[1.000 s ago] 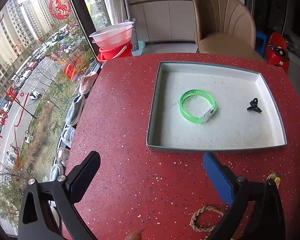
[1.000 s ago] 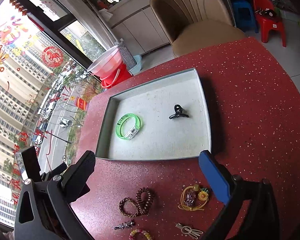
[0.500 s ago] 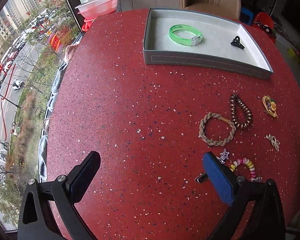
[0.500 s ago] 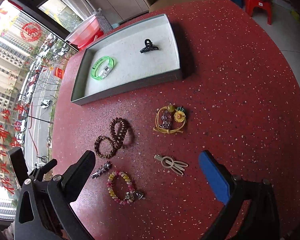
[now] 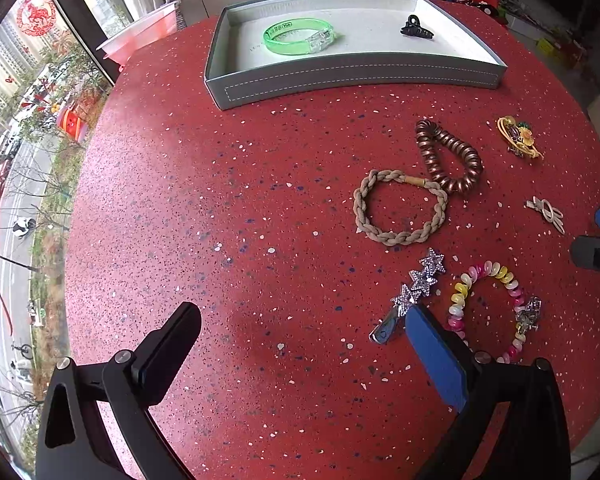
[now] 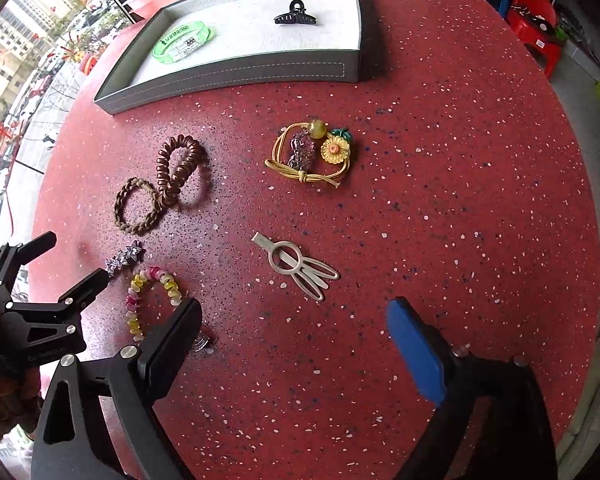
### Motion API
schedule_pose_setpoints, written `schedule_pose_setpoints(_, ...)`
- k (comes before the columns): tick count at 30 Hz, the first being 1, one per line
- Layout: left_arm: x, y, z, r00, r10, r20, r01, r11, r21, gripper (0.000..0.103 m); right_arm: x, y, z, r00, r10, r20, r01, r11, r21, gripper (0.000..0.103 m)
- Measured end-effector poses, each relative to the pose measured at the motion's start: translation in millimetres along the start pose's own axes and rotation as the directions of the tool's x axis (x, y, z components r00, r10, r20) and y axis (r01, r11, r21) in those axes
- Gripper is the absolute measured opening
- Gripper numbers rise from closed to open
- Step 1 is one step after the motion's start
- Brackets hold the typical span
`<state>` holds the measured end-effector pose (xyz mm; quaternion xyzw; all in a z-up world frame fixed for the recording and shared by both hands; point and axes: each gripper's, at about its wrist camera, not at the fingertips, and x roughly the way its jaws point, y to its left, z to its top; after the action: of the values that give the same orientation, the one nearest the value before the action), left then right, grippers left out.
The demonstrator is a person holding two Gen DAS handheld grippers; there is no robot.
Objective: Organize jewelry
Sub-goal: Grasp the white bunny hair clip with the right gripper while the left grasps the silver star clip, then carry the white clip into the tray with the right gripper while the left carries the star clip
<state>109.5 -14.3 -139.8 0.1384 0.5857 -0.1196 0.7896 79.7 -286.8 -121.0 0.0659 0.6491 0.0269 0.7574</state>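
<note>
Right wrist view: both grippers hover over the table, fingers spread.

Ahead of my left gripper the red table lies bare up to the grey tray, whose near wall stands as a low barrier. To its right the way is crowded: the star clip sits just beside the blue finger, with the pastel coil bracelet and braided band close by. My right gripper has open table on its right; the silver clip lies just ahead between its wide-spread fingers.
</note>
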Motion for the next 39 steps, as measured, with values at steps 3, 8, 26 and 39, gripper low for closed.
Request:
schedule_pose_setpoints(3, 4.1, -5.3, 3.8, 1.0, -0.02, -0.001, 0.02, 0.999, 0.036, 0.103, 6.5, 1.0, 5.3, 1.0, -0.015, 0.001, 0.015, 0.999, -0.041, 0.083)
schedule_pose_setpoints(8, 9.7, -17.1, 10.8, 0.999, -0.036, -0.002, 0.036, 0.995, 0.095, 0.103, 19.3, 10.6, 20.5, 0.999, -0.034, 0.003, 0.034, 0.99, -0.135, 0.075)
schedule_pose_setpoints(26, 0.1, -72.7, 46.8, 0.987, -0.16, -0.005, 0.158, 0.97, 0.187, 0.039, 39.1, 54.9, 35.0, 0.996, -0.087, -0.004, 0.081, 0.944, -0.32, 0.033)
schedule_pose_setpoints(39, -8.7, -59.3, 64.6, 0.961, -0.276, 0.016, 0.277, 0.959, -0.055, 0.036, 13.8, 20.9, 14.2, 0.996, 0.093, -0.002, -0.093, 0.994, -0.05, 0.021)
